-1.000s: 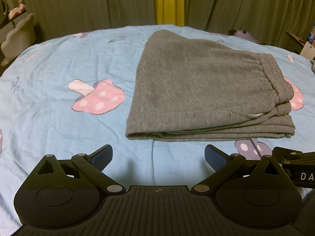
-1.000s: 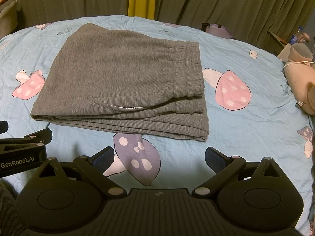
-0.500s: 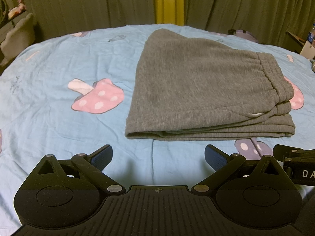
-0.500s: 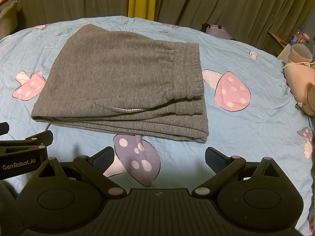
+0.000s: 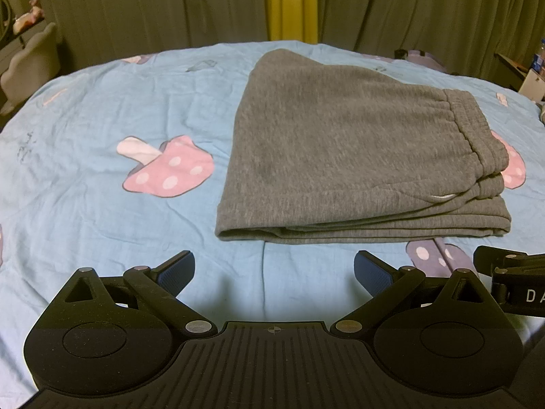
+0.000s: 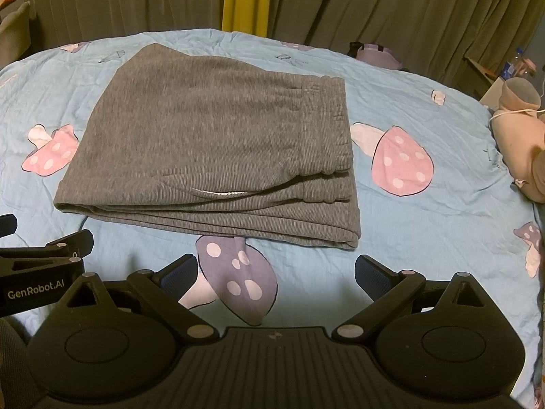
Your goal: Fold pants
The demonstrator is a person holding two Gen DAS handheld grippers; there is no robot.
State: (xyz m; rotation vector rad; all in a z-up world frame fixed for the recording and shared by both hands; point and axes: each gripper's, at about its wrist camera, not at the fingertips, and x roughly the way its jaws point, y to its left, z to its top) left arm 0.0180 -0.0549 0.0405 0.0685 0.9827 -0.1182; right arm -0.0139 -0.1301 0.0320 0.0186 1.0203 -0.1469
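Pants (image 5: 357, 156) of grey ribbed fleece lie folded square; left hand-held gripper (image 5: 274, 269) and right hand-held gripper (image 6: 276, 272) spread apart, empty.

Home bedroom showing: bed (image 5: 102, 109) wearing blue mushroom-print sheet, green curtains (image 6: 374, 3) hanging behind, plush toy (image 6: 517, 136) lying at bed's right edge, bottle (image 6: 511, 64) standing on side furniture.
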